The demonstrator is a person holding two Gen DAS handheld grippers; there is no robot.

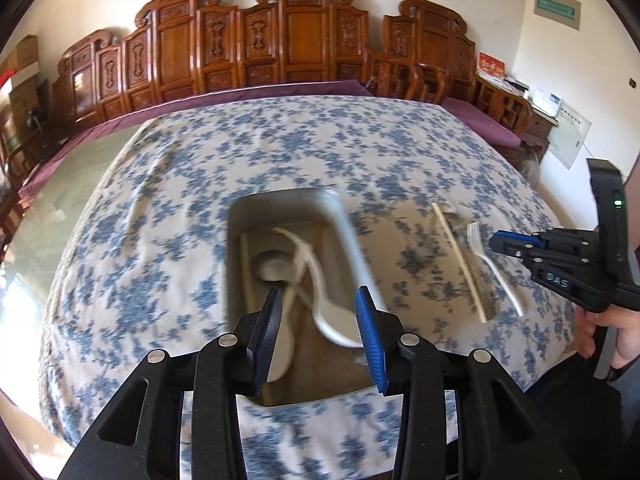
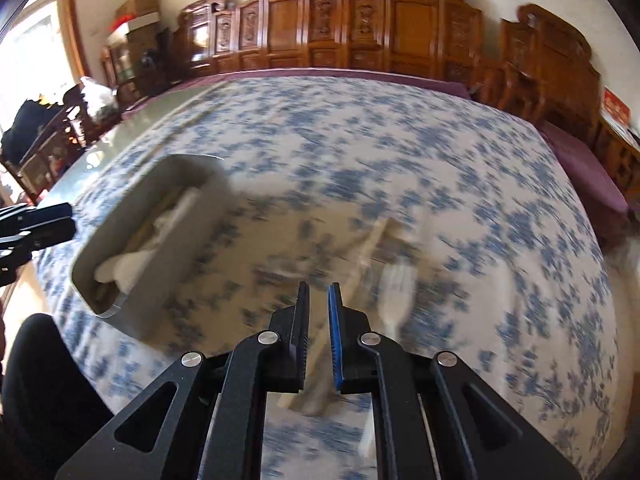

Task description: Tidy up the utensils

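Left tongs (image 1: 318,308) gape wide above the grey tray (image 1: 276,200), gripping nothing; white spoons (image 1: 336,320) lie inside; right tongs (image 2: 318,312) stand nearly closed, empty, near the white fork (image 1: 496,268) and chopstick (image 1: 460,264) on the floral surface (image 1: 280,140).

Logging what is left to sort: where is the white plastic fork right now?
In the left wrist view, the white plastic fork lies on the floral tablecloth, right of the grey bin, beside a chopstick, near the right gripper.

white spoons (image 1: 320,280) lie crossed in the grey bin (image 1: 280,204); fork (image 1: 494,268) and chopstick (image 1: 460,264) lie beside it.
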